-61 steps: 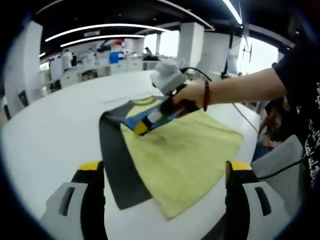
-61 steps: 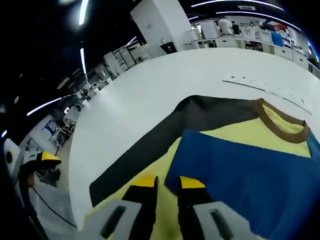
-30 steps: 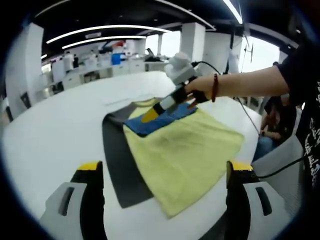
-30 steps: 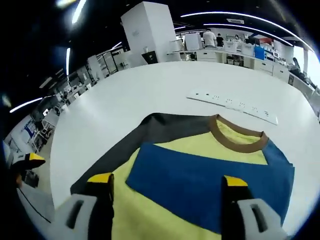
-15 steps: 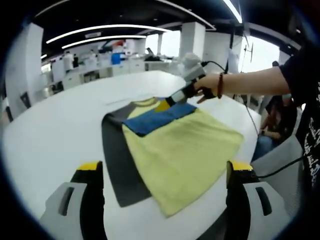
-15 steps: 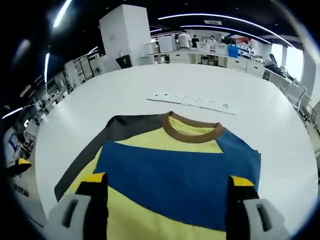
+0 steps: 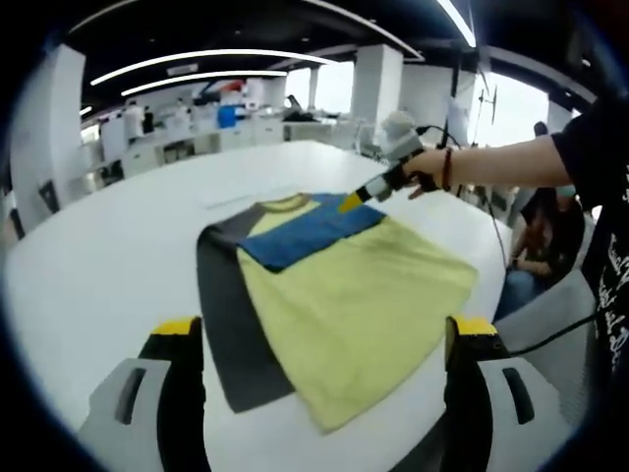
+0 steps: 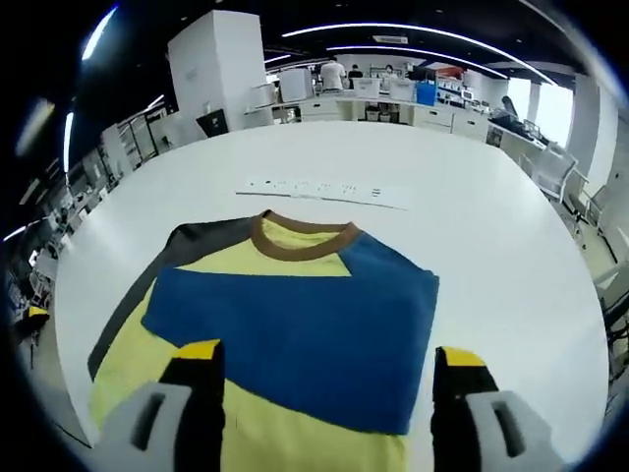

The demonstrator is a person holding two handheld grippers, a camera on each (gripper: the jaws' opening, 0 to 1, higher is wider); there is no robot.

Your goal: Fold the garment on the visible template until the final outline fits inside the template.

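Lying flat on the white table (image 7: pixel 88 265), the garment (image 7: pixel 344 295) partly covers the dark template (image 7: pixel 221 315). Right gripper view shows brown collar (image 8: pixel 300 239) and blue sleeve (image 8: pixel 314 334) folded across yellow body. Left gripper (image 7: pixel 324 339) wide open, empty, short of cloth. Right gripper (image 8: pixel 324 369) wide open, empty, above garment.

1. The garment (image 8: pixel 295 324) runs out of the right gripper view at 6 o'clock — its lower hem is cut off behind the jaws.
2. The dark template (image 7: pixel 221 315) is largely covered by the garment.
3. Markings on the white strip (image 8: pixel 319 189) at 12 o'clock — too small to read.
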